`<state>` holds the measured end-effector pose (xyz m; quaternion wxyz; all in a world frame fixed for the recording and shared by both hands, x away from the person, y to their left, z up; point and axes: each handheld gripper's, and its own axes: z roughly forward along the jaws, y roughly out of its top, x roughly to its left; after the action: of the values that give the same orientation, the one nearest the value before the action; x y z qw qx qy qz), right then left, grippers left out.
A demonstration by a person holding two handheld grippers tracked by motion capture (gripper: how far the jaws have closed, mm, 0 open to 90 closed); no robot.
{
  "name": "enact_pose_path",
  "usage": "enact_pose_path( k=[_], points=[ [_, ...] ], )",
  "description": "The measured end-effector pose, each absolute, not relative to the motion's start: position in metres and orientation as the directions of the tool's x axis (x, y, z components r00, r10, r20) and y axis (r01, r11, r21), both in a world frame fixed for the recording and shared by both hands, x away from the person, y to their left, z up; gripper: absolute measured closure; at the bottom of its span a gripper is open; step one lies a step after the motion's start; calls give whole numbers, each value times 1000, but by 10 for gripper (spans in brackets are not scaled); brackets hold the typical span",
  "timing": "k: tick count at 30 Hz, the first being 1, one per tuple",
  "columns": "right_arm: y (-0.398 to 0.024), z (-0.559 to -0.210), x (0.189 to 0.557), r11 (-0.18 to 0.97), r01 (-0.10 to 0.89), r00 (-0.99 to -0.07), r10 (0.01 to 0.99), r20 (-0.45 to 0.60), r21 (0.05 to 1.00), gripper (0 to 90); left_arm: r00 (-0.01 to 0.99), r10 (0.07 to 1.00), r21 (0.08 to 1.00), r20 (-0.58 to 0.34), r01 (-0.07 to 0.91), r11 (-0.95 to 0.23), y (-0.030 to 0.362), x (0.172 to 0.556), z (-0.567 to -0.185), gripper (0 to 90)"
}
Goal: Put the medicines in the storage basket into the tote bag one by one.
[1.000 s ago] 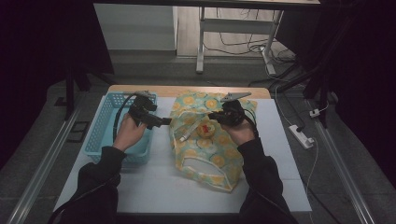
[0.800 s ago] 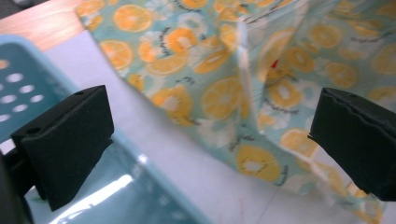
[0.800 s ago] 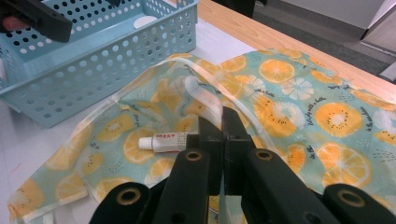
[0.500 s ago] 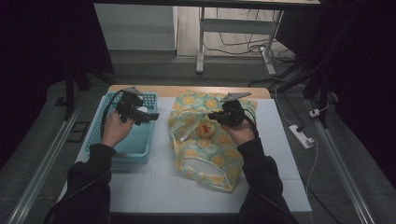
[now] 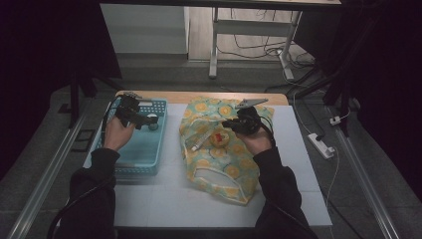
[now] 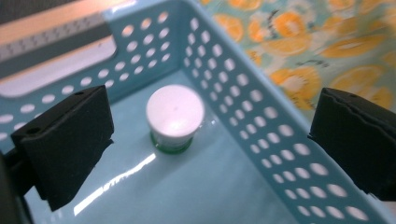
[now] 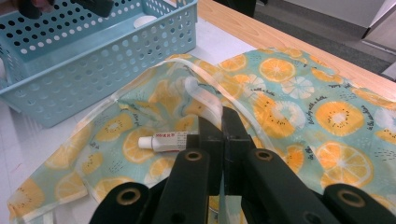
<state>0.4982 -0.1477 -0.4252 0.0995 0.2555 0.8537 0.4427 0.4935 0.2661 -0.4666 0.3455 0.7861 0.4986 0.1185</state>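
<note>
Two hand-held grippers at a white bench; the left gripper hangs over the perforated blue basket with its fingers released, spread wide, and nothing between them; below them a small white-capped jar stands upright on the basket floor, near the far corner and close to the wall facing the bag; the right gripper has its fingers clenched on a fold of the orange-print fabric bag, which lies flat just beside the basket; on the bag we see a small white tube and a round yellow item we cannot identify; we judge the step to be emptying the bag into the basket; to do it well we would keep the fabric pinned taut so the mouth stays open, and bring the free fingers squarely across the tube's narrow width; the tube lies flat, its long axis roughly parallel to the basket's near wall in the right gripper view, cap toward the left there
</note>
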Motion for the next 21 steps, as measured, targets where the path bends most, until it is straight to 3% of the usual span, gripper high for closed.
enact_pose_path(
  k=[18,21],
  points=[
    [-148,-425,498,478,347,-850,524,55,807,892,447,887,582,-115,754,-305,257,521,-494,2],
    [-148,-424,498,478,344,-851,523,53,808,892,444,892,566,-86,758,-323,255,522,-496,36]
  ],
)
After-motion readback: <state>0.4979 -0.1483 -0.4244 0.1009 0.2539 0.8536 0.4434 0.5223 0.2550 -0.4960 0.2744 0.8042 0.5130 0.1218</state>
